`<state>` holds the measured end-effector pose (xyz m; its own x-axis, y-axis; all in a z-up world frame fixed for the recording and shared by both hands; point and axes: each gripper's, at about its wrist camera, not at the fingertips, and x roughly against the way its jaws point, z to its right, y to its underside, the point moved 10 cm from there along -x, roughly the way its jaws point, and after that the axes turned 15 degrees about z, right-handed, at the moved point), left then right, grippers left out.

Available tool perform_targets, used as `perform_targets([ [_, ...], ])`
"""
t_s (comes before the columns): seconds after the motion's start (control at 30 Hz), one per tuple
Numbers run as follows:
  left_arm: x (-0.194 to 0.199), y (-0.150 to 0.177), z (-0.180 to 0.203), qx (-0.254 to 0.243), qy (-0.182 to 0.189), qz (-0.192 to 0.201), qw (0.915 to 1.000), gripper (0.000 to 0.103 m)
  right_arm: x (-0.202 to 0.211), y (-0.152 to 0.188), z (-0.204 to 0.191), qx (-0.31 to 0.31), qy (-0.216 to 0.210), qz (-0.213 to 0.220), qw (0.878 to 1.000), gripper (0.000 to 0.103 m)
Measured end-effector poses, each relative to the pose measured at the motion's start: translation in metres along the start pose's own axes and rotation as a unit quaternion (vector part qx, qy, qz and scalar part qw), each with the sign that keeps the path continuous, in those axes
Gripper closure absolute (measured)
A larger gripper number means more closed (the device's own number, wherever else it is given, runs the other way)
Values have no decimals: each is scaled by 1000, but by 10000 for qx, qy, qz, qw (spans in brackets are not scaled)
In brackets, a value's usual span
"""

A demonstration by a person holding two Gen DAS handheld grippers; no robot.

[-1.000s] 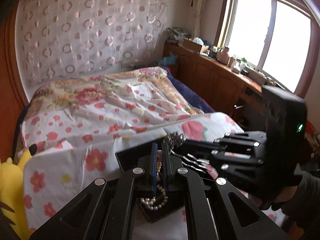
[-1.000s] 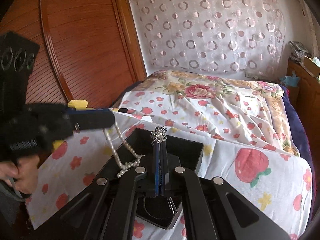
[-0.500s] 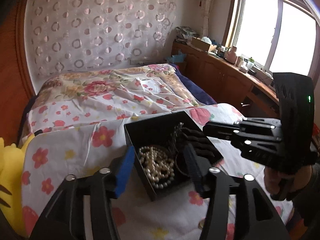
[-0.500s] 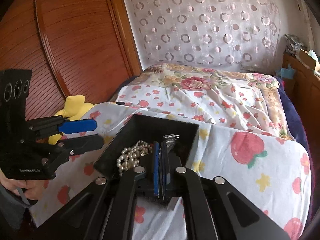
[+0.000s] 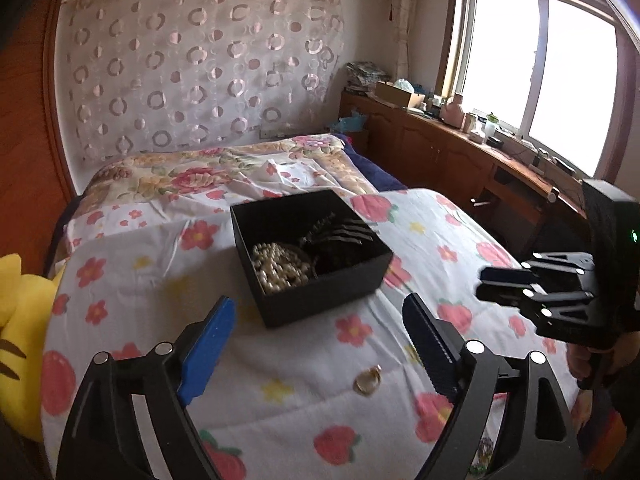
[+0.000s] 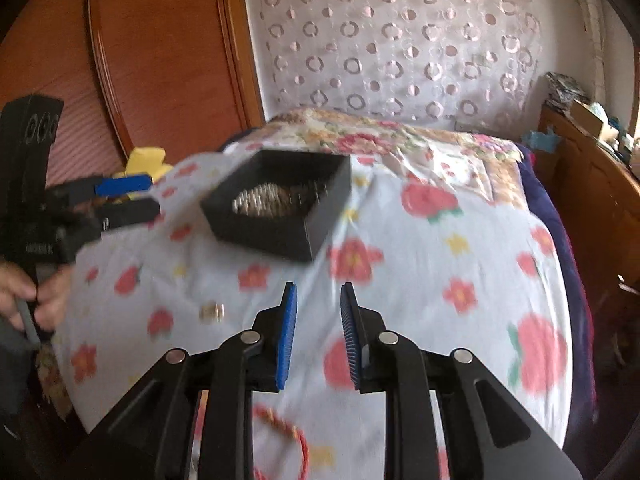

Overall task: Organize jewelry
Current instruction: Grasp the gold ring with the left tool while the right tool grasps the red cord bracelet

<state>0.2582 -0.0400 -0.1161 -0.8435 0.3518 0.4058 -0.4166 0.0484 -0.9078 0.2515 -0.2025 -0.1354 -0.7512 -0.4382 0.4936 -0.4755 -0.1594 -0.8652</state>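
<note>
- We note the black box point(image 5: 316, 280) on the floral quilt point(image 5: 420, 240); pearl necklace point(image 5: 280, 266) and a dark comb-like hairpiece point(image 5: 340, 234) already lie inside.
- Left gripper point(image 5: 316, 344), nearer us than the box: jaws opening, wide, nothing between them.
- Right gripper point(image 6: 318, 332): jaws opening, gap still narrow, empty.
- Left to do, we judge: small gold ring point(image 5: 368, 378) and red bangle point(image 6: 288, 436), both on the quilt short of the box.

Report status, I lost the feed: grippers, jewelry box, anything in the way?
Left gripper and right gripper opening, nothing between them. Pearls in black box. Gold piece loose on bedspread. Nothing in the way.
</note>
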Motion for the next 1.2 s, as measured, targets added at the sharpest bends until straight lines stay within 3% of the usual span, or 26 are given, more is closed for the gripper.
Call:
perform_targets([
  [0.1,3,12,4,21,-13,-73,10000,20,16,25,3,48,123,-111,9999,66],
  [0.4,18,47,8,108,-46,-233,9997,20,26,76,-1,-59,92,-579,9983,66],
  [0.53,23,60,6,154,-46,-325,9993,20,23,86,-9,168,106,-656,9976,66],
  [0.57,23,63,6,156,-51,-358,9992,20,24,86,-10,262,139,-657,9974,68],
  [0.6,23,66,6,165,-49,-378,9991,20,24,86,-12,358,162,-654,9971,87],
  [0.63,23,69,6,176,-42,-406,9990,20,24,86,-17,524,123,-654,9964,99],
  [0.73,19,76,6,174,-67,-502,9986,20,26,86,-21,822,287,-609,9943,99],
  [1.2,-22,82,34,-151,194,-987,9948,21,28,86,-15,553,177,-458,9973,99],
])
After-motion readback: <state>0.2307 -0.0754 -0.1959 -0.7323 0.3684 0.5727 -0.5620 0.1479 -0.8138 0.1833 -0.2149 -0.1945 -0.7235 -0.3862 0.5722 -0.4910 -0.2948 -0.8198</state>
